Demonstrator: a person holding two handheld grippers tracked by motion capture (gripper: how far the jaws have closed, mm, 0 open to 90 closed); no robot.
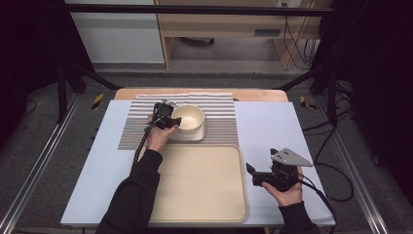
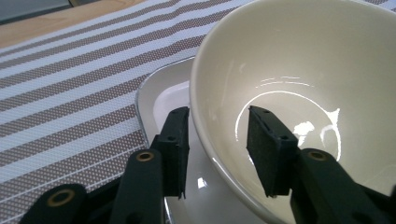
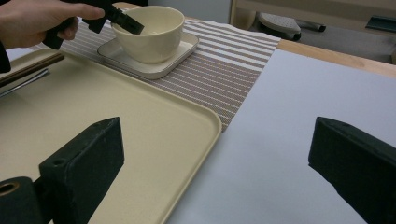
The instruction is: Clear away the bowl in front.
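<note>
A cream bowl (image 1: 187,118) (image 2: 289,60) (image 3: 149,32) stands on a small square white plate (image 1: 189,136) (image 2: 154,93) (image 3: 156,69), on a striped placemat (image 1: 221,117). My left gripper (image 1: 176,122) (image 2: 217,116) (image 3: 122,19) straddles the bowl's near-left rim, one jaw outside the wall and one inside. A gap shows between the inner pad and the wall, so it is open. My right gripper (image 1: 252,174) (image 3: 217,135) stands wide open over the white table cover, right of the tray, with nothing between its jaws.
A large beige tray (image 1: 204,204) (image 3: 116,121) lies in front of the placemat. A brown stick (image 3: 32,65) and a thin metal utensil (image 3: 23,84) lie at the tray's left side. The white table cover (image 1: 272,126) stretches to the right. Black frame posts flank the table.
</note>
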